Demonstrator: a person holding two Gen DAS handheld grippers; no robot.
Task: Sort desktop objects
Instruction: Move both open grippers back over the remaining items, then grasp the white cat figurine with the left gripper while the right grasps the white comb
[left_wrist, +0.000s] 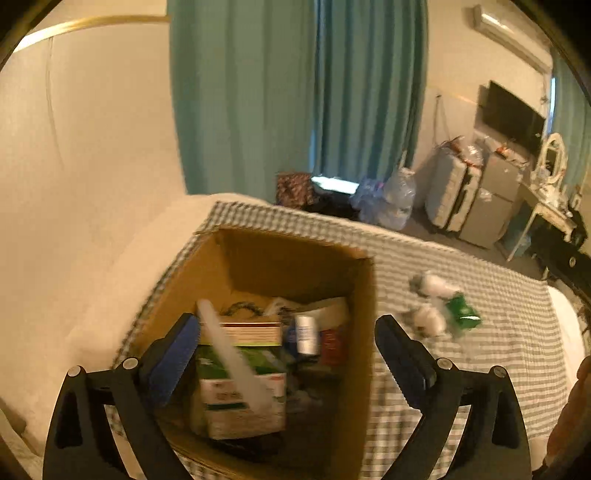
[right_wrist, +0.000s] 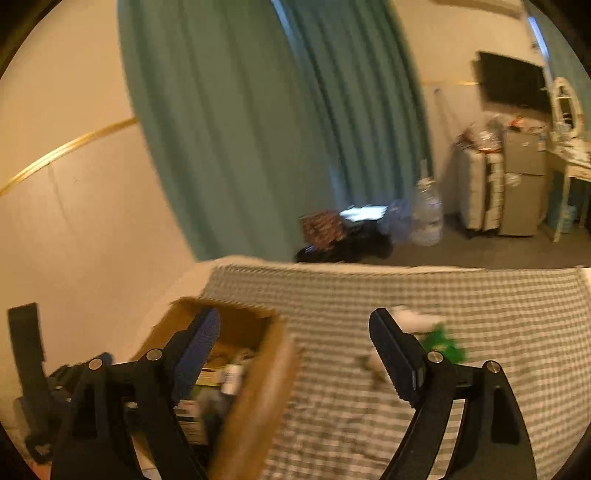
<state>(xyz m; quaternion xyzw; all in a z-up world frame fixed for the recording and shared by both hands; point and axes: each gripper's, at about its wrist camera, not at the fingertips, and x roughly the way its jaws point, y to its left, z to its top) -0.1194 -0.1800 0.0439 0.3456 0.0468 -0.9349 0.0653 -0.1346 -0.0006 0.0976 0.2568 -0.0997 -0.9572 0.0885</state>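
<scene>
A brown cardboard box (left_wrist: 354, 332) stands open on a grey-and-white checked cloth (left_wrist: 498, 350). Inside lie a green-and-white carton (left_wrist: 236, 402), a silver can (left_wrist: 307, 334) and other small packs. My left gripper (left_wrist: 286, 325) hangs open over the box. A blurred white stick (left_wrist: 231, 354) slants between its jaws, and neither pad touches it. My right gripper (right_wrist: 293, 317) is open and empty over the cloth, just right of the box (right_wrist: 258, 387). A green packet (right_wrist: 441, 343) and white crumpled pieces (right_wrist: 410, 317) lie beyond its right finger; the green packet (left_wrist: 461, 314) also shows in the left wrist view.
A cream wall closes off the left side. Teal curtains (left_wrist: 295, 103) hang behind the cloth's far edge. On the floor beyond are water bottles (left_wrist: 395, 199), suitcases (left_wrist: 454, 192) and a dressing table (left_wrist: 546, 206). A hand (left_wrist: 580, 387) shows at the right edge.
</scene>
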